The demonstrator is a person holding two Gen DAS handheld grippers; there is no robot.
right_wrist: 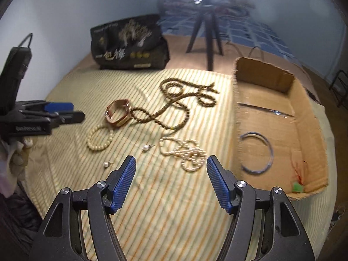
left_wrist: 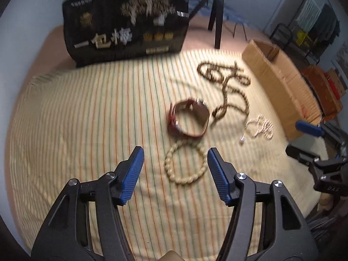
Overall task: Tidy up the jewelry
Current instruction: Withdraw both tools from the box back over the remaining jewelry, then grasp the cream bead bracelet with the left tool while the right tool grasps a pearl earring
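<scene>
Two hand-held grippers hang over a striped cloth (right_wrist: pixel 165 206) strewn with jewelry, both with jaws apart and nothing between the blue pads. Just ahead of the left gripper (left_wrist: pixel 175 175), a cream bead bracelet (left_wrist: pixel 184 165) lies flat on the cloth, its loop reaching into the gap beyond the fingertips without touching either pad. Directly past it and touching its far edge sits a red leather band (left_wrist: pixel 188 119), standing on edge in a ring. Just ahead of the right gripper (right_wrist: pixel 170 179) lies a bunched pearl necklace (right_wrist: pixel 187 154), with one pearl earring (right_wrist: pixel 146 148) beside its left end and a second pearl earring (right_wrist: pixel 106 164) nearer, just left of the left fingertip. Farther out, between the two grippers' lines of sight, a long brown bead strand (right_wrist: pixel 174 106) snakes across the cloth in loose loops, its near end close to the red band. To the right of the right gripper, an open cardboard box (right_wrist: pixel 282 82) rests on the cloth's edge; a blue-grey bangle (right_wrist: pixel 266 143) lies on its floor and a small green piece (right_wrist: pixel 297 187) sits in its near corner. At the far edge, a black printed bag (left_wrist: pixel 126 28) stands left of a small black tripod (right_wrist: pixel 206 37). The pictures are blurred.
</scene>
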